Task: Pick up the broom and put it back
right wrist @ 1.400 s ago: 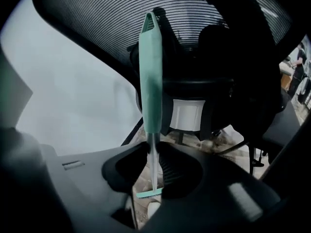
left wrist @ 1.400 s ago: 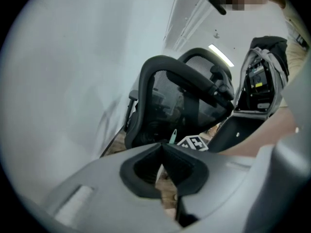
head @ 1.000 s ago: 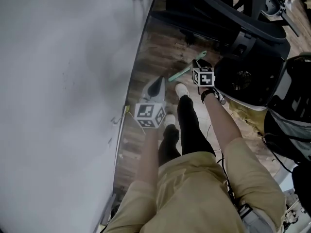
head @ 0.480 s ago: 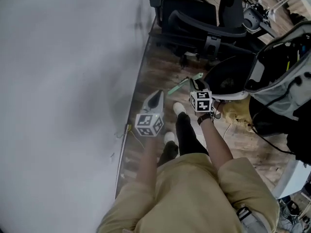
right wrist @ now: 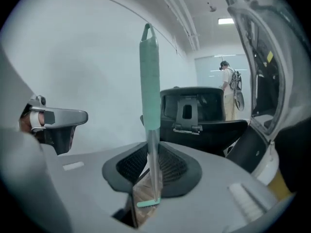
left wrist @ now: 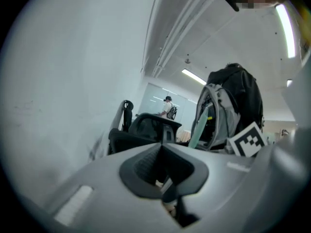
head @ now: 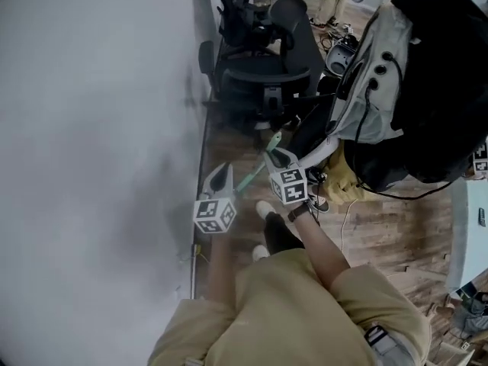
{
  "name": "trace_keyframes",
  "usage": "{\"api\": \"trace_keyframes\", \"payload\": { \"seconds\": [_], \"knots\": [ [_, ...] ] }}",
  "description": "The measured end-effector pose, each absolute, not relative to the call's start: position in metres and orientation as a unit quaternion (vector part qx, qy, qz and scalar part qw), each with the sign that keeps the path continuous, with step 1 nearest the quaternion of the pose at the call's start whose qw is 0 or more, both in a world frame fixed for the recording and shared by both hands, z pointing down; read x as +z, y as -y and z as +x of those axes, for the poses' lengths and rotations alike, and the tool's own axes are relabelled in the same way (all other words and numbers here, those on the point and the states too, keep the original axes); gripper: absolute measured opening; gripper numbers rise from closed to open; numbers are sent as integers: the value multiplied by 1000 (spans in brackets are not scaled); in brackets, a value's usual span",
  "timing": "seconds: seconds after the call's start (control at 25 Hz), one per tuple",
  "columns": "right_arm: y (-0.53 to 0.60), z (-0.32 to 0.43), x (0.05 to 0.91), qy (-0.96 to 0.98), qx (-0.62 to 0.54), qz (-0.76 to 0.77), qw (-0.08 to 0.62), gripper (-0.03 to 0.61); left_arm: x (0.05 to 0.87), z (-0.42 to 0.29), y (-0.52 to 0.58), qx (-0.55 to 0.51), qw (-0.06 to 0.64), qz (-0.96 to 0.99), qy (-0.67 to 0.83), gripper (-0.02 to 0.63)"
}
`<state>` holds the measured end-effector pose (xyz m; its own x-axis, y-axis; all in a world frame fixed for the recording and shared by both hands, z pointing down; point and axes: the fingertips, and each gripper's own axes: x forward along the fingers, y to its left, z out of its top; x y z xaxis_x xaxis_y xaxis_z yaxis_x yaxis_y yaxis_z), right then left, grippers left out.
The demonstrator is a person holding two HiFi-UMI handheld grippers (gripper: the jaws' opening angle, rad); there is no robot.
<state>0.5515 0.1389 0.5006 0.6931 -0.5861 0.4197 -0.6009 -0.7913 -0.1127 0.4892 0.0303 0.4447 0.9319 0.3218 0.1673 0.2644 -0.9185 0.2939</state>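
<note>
Along the left side runs a white wall (head: 91, 128). To its right are a grey-black backpack (head: 427, 67) and a black office chair (head: 263, 71). Right gripper (right wrist: 153, 166) — jaws clamped on the thin shaft of the broom (right wrist: 149, 81), its green grip upright beyond the pads. Left gripper (left wrist: 160, 165) — jaws together, nothing between them, close beside the wall.

An office, judging by black swivel chairs (head: 263, 75) along a white wall (head: 91, 128), wood-look floor (head: 396, 227), ceiling strip lights (left wrist: 194, 76) and a glass partition (right wrist: 209, 81) beyond.
</note>
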Motion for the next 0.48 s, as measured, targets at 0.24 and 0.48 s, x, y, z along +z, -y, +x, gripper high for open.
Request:
{"api": "trace_keyframes", "payload": {
  "seconds": [0.24,0.48],
  "knots": [
    [-145,512,439,324,161,932,12,77,393,467,-39,59,99,978,-177,3],
    [-146,478,399,336,128,933,-1,77,355,448,-39,22,92,977,-193,3]
  ]
}}
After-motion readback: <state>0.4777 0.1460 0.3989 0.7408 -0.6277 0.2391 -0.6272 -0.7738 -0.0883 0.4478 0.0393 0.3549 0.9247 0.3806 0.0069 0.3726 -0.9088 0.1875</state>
